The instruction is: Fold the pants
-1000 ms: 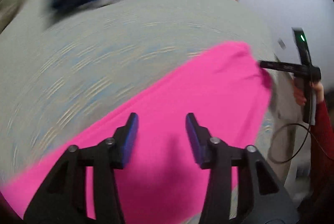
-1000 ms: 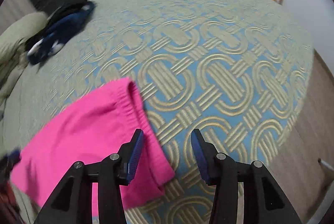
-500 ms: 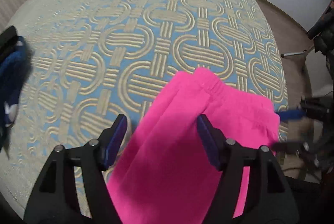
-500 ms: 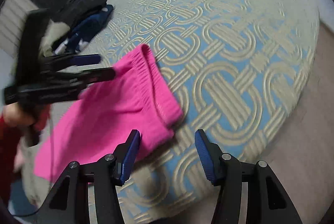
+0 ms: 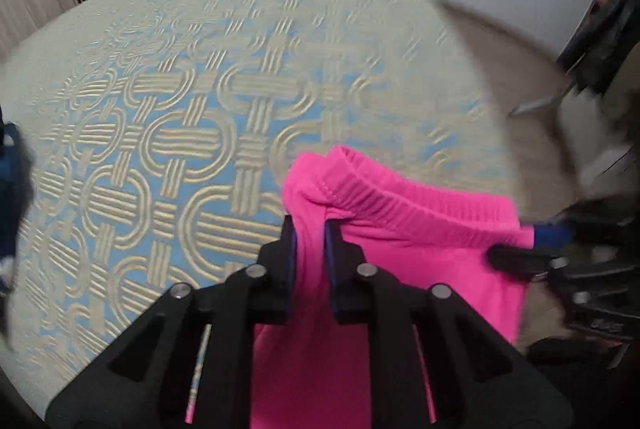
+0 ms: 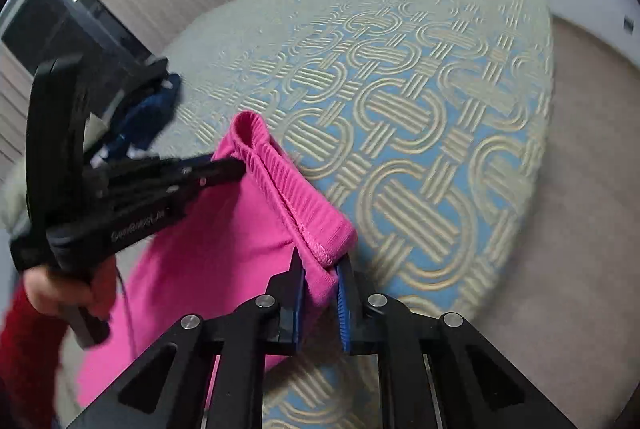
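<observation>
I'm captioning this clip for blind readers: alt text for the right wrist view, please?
The right gripper is clamped on one waistband corner of bright pink pants, while the left gripper pinches the other corner, above a blue-and-gold patterned bedspread.

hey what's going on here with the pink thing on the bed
A person is holding a pair of pink pants by the ribbed waistband, one handheld gripper at each end. The left gripper is shut on one corner and the right gripper on the other, with the fabric hanging below them over the patterned bedspread. No fold is made yet. A dark blue garment lies further back on the bed.
</observation>
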The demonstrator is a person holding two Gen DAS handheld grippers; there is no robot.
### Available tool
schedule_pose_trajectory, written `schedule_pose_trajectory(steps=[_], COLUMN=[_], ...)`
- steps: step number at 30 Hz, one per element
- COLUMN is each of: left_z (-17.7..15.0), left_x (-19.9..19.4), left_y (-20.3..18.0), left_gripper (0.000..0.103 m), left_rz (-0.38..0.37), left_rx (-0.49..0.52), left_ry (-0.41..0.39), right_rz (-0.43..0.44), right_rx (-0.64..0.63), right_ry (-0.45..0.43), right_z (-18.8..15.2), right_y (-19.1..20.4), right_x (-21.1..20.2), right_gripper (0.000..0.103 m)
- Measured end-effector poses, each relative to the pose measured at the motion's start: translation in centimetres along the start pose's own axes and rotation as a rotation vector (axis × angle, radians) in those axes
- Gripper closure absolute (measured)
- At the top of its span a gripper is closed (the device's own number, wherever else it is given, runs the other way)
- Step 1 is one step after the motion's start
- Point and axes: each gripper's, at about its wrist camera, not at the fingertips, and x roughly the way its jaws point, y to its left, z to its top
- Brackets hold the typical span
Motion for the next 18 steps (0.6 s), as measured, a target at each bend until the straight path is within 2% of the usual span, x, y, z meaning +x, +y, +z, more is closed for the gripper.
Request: schedule_pose_trajectory(steps=[1,3,6,9,11,13,15,18], left_z=[-0.1,-0.7,-1.6,-4.0,-7.1,-10.3,-13.7,-19.4], left_x=[0.9,0.5,-2.1,-6.8,-11.1,-14.6,-17.0,-21.0], left_y=[0.0,0.1,0.9,3.2,5.1,6.8,8.7,11.0], left_gripper=[0.07,0.065,0.06,0.057,0.043,0.038,0.038,0.038], left_rz=[0.019,0.03,-0.004,0.022,0.038,0.066,0.108,0.178], left_rx=[0.006,-0.023,-0.09,-0.15,-0.222,-0.284,-0.354,-0.471], left_ry=[0.025,-0.007,-0.044,-0.092,-0.158,-0.218,-0.244,-0.267], right_rz=[-0.068,-0.097,-0.182,-0.175,-0.164,-0.209,-0.269,-0.224], right_rx=[-0.001,-0.012,-0.048,-0.035,-0.023,-0.032,-0.036,-0.035], right_ry=[0.026,0.028,-0.01,0.0,-0.005,-0.038,-0.085,-0.119], right_z=[-0.1,-0.3,-0.9,-1.2,-1.4,-0.9,-0.5,-0.2], right_y=[-0.3,-0.5,0.2,-0.3,-0.3,0.2,0.8,2.2], right_x=[1.0,1.5,0.4,-0.6,-1.7,-2.7,-4.3,-6.5], right_gripper=[0.071,0.066,0.048,0.046,0.046,0.044,0.044,0.044])
